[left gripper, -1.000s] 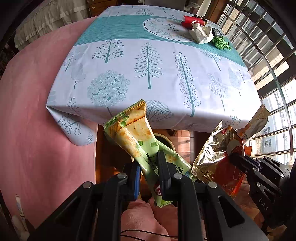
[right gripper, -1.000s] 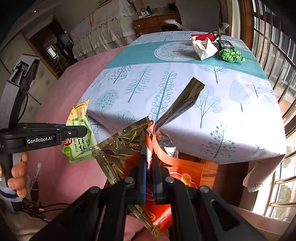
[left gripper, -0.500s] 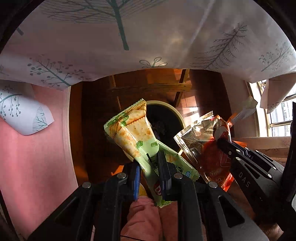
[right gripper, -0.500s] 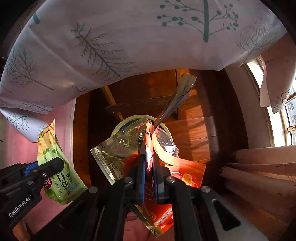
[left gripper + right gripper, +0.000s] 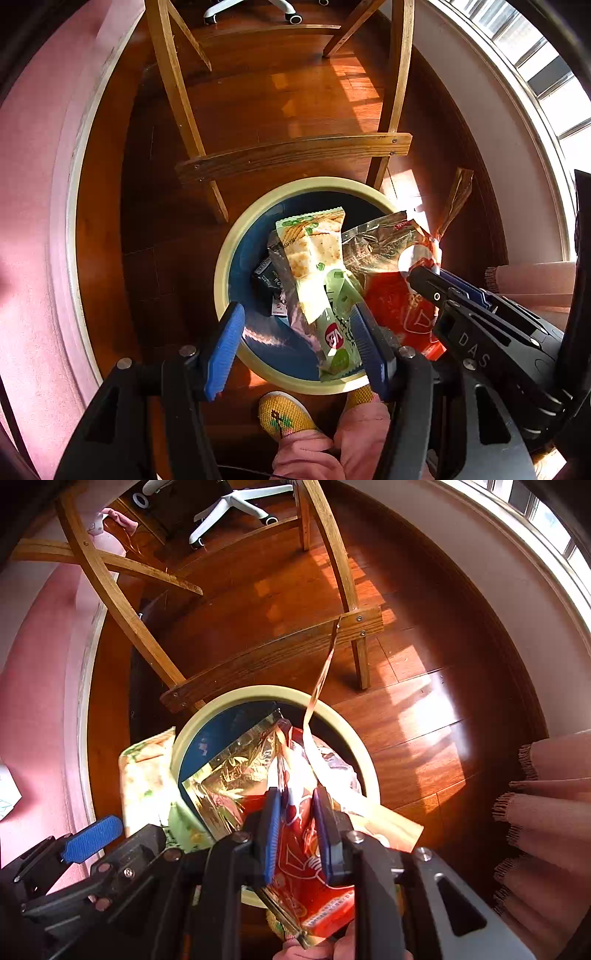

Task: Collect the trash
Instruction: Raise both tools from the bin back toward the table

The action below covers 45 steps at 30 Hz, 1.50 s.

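Both grippers over the trash bin (image 5: 229,258) bc they're dumping: left gripper (image 5: 295,332) fingers just opened wide round the green cracker wrapper (image 5: 314,258), right gripper (image 5: 297,827) fingers just opening, still narrow, w/ the red foil chip bag (image 5: 295,849) between.

both wrist views straight down, close above one shared bin (image 5: 225,266)

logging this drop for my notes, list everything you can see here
bin: 1, cream rim, dark blue inside, on the floor under both grippers
cracker wrapper: 1, green, over the bin between the left gripper's open jaws
snack bag: 1, red and gold foil, over the bin between the right gripper's parted jaws
dark wrappers: a few, black, inside the bin
wooden frame: 1, light wood, behind the bin
floor: wood, reddish brown
chair base: 1, white, far back
left gripper: 1, black, blue pads, jaws just opening
right gripper: 1, same, jaws just opening
slipper: 1, yellow, below the bin
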### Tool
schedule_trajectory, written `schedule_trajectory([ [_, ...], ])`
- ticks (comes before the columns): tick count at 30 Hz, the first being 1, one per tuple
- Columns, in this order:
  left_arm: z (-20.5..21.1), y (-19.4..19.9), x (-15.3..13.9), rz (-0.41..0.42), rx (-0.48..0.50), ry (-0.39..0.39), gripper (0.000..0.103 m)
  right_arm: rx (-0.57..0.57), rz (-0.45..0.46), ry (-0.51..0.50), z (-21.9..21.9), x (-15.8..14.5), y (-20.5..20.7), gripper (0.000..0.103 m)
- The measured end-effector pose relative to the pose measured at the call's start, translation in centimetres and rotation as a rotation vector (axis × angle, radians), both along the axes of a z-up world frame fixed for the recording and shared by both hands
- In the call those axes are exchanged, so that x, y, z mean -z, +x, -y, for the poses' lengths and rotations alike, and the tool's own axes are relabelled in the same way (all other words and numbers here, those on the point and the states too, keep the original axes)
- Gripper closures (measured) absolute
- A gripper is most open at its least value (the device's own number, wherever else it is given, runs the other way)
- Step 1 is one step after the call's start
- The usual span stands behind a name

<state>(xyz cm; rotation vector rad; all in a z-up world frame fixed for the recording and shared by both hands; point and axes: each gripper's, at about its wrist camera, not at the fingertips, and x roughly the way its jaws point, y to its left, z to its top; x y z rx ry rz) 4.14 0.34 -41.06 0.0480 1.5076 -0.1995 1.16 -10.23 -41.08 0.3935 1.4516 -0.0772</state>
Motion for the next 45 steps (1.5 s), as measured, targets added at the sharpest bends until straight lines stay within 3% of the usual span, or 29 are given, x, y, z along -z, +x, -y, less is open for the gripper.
schedule_trajectory([
  [5,-1.0,0.7,0.6,-0.024,0.010,0.011,0.038,0.002,-0.013,0.025,0.2,1.3,0.0,0.068],
  [12,-1.8,0.6,0.5,-0.047,-0.033,0.027,0.038,-0.013,-0.033,0.039,0.1,0.7,-0.6,0.068],
  [18,-2.1,0.0,-2.9,-0.037,-0.037,0.019,0.038,-0.031,-0.026,0.047,-0.2,-2.1,-1.0,0.068],
  [26,-2.5,-1.7,-12.4,0.012,-0.029,0.003,0.038,-0.020,-0.005,0.058,-0.4,-9.5,-2.4,0.068],
  [38,-5.0,-2.8,-32.1,0.170,0.041,-0.060,0.038,-0.062,0.136,0.063,-1.2,-27.8,-4.5,0.068],
  [45,-5.6,-2.8,-41.1,0.313,0.095,-0.105,0.038,-0.087,0.274,0.060,-1.2,-37.5,-4.6,0.068],
])
